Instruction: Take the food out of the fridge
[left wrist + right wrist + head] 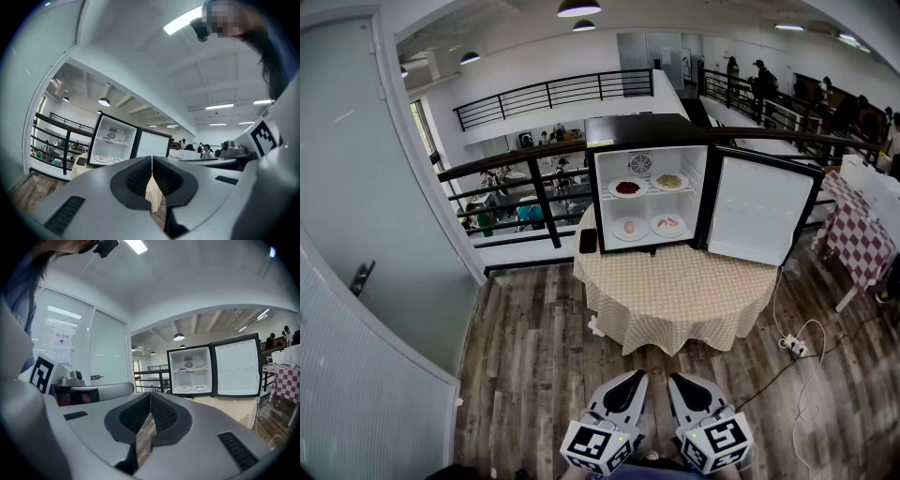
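A small black fridge (649, 131) stands on a round table, its door (759, 211) swung open to the right. On its upper shelf sit a plate of dark red food (627, 188) and a plate of yellowish food (669, 182). On the floor of the fridge lie a plate with a pale round item (629, 228) and a plate of pink food (668, 224). My left gripper (630, 380) and right gripper (684, 383) hang side by side at the bottom of the head view, far from the fridge. Both are shut and hold nothing.
The table wears a checked cloth (675, 291). A dark phone-like object (588, 241) leans at the fridge's left. A railing (516, 178) runs behind; a glass wall (356, 206) stands left. A cable and power strip (795, 345) lie on the wooden floor right.
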The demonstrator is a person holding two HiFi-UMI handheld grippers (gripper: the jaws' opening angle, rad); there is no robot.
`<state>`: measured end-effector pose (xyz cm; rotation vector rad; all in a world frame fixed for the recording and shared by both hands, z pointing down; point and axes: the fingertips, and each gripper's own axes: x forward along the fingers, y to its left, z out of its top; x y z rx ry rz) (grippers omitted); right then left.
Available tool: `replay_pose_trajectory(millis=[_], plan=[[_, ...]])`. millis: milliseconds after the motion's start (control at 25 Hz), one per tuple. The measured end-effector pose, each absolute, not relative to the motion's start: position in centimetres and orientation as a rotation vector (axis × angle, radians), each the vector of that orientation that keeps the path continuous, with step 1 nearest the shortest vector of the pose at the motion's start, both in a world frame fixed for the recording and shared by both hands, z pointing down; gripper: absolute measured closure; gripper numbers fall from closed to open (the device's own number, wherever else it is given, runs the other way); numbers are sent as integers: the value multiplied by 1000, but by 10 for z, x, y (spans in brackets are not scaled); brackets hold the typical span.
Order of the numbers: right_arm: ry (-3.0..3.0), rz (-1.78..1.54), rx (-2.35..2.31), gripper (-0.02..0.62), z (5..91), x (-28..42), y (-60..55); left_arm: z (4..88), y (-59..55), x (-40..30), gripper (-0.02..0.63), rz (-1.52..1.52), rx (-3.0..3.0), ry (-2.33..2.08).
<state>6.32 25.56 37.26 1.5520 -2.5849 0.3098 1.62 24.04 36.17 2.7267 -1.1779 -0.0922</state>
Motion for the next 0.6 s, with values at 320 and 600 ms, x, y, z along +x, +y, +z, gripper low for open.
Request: replay_pose_trajectory(millis=[320, 600], plan=[[-2621, 332, 1560, 578, 373, 62, 256, 362, 241, 13, 589, -74, 2720, -1186], [-2625, 356, 1549, 578, 378, 60, 246, 365, 236, 8, 589, -43, 2714, -1197]])
